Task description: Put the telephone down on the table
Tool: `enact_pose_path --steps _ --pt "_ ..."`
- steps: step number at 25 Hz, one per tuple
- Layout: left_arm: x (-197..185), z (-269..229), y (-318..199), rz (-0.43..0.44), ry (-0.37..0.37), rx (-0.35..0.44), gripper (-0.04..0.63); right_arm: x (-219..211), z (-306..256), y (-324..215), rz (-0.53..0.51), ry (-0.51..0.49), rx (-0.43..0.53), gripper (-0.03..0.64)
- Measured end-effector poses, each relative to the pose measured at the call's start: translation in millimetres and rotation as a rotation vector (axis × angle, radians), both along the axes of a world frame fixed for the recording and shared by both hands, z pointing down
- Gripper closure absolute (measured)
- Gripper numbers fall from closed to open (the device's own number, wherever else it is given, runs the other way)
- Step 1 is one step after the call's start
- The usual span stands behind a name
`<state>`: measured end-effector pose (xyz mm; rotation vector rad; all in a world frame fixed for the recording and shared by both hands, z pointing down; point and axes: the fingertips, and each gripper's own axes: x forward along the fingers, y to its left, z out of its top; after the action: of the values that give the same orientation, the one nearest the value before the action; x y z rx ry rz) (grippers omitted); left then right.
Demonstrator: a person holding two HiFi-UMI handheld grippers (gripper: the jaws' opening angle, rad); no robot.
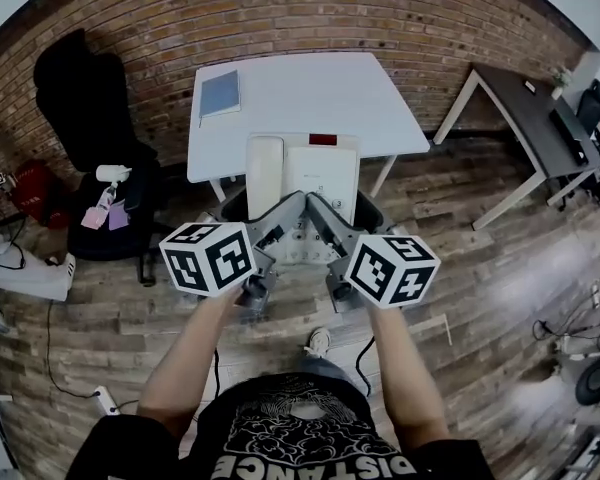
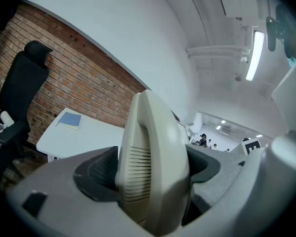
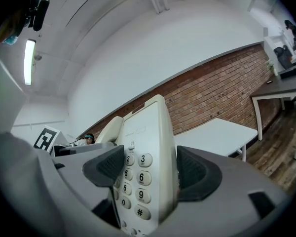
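Observation:
I hold a cream telephone [image 1: 318, 180] in the air with both grippers, just before the near edge of the white table [image 1: 300, 93]. Its handset [image 1: 264, 173] lies on the left side of the base. My left gripper [image 1: 283, 220] is shut on the telephone's handset side, and the handset [image 2: 155, 167] fills the gap between the left gripper's [image 2: 149, 174] dark pads. My right gripper [image 1: 326, 224] is shut on the keypad side. In the right gripper view the telephone [image 3: 143, 157] stands edge-on between the right gripper's [image 3: 145, 174] pads, number keys showing.
A blue notebook [image 1: 220, 93] lies on the table's far left corner. A black office chair [image 1: 90, 108] with pink items [image 1: 105, 213] on its seat stands to the left. A dark desk [image 1: 535, 118] stands at the right. Brick wall behind, wooden floor below.

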<state>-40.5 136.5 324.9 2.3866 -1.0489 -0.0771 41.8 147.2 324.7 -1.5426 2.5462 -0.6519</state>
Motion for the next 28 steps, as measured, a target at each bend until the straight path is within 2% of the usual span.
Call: enact_pose_path --steps 6,11,20,28 --pt "41 0 -34 -0.04 -0.01 -0.01 0.193 42 0 -37 -0.042 -0.012 -0.01 0.291" --pt "59 7 -53 -0.074 -0.021 -0.025 0.193 60 8 -59 -0.075 -0.025 -0.025 0.291" --pt "69 9 -75 -0.116 -0.039 -0.027 0.193 70 12 -85 -0.118 -0.046 -0.028 0.291" --pt "70 14 -99 -0.133 -0.02 -0.036 0.193 71 15 -110 -0.135 -0.03 -0.038 0.291"
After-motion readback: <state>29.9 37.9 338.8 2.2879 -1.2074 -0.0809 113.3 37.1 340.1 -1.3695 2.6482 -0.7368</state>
